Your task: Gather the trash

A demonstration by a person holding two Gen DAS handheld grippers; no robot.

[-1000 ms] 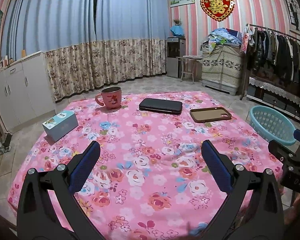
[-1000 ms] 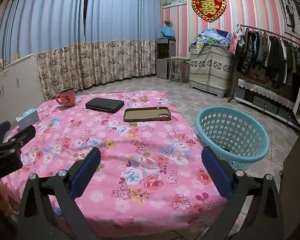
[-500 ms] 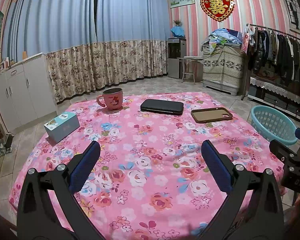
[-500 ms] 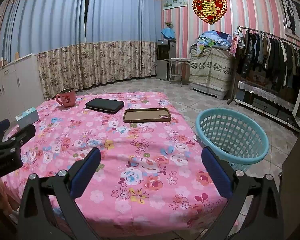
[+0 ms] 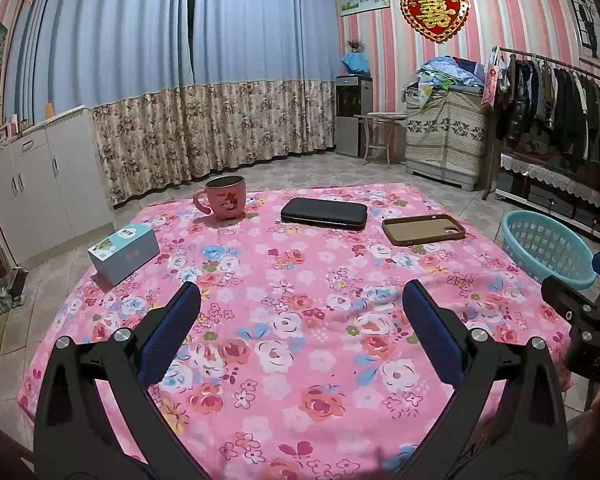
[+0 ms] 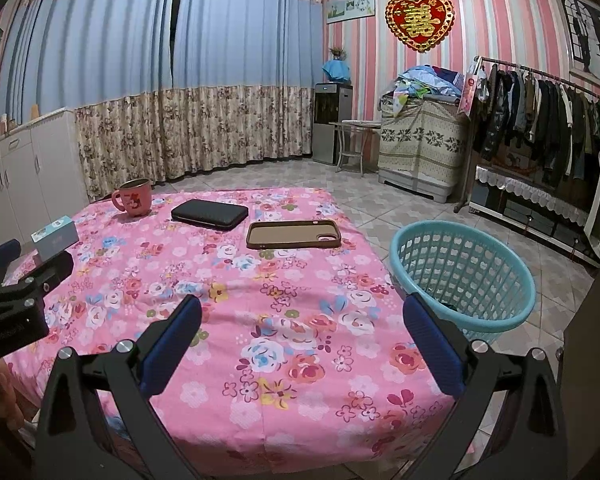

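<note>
A table under a pink flowered cloth (image 5: 300, 280) (image 6: 260, 280) carries a pink mug (image 5: 224, 198) (image 6: 134, 197), a black flat case (image 5: 324, 213) (image 6: 210, 214), a brown phone case (image 5: 423, 230) (image 6: 293, 234) and a small teal box (image 5: 124, 249) (image 6: 56, 236). A teal plastic basket (image 6: 462, 276) (image 5: 550, 248) stands on the floor at the table's right side. My left gripper (image 5: 300, 316) hangs open above the near cloth, holding nothing. My right gripper (image 6: 302, 318) is open too, over the near right corner beside the basket.
White cabinets (image 5: 40, 180) line the left wall. Curtains (image 5: 204, 92) cover the back. A covered cabinet piled with clothes (image 6: 420, 148) and a clothes rack (image 6: 540, 120) stand at the right. Tiled floor (image 6: 380, 208) surrounds the table.
Both grippers have drawn back and risen a little, so the table objects look slightly farther. Both stay open and empty.
</note>
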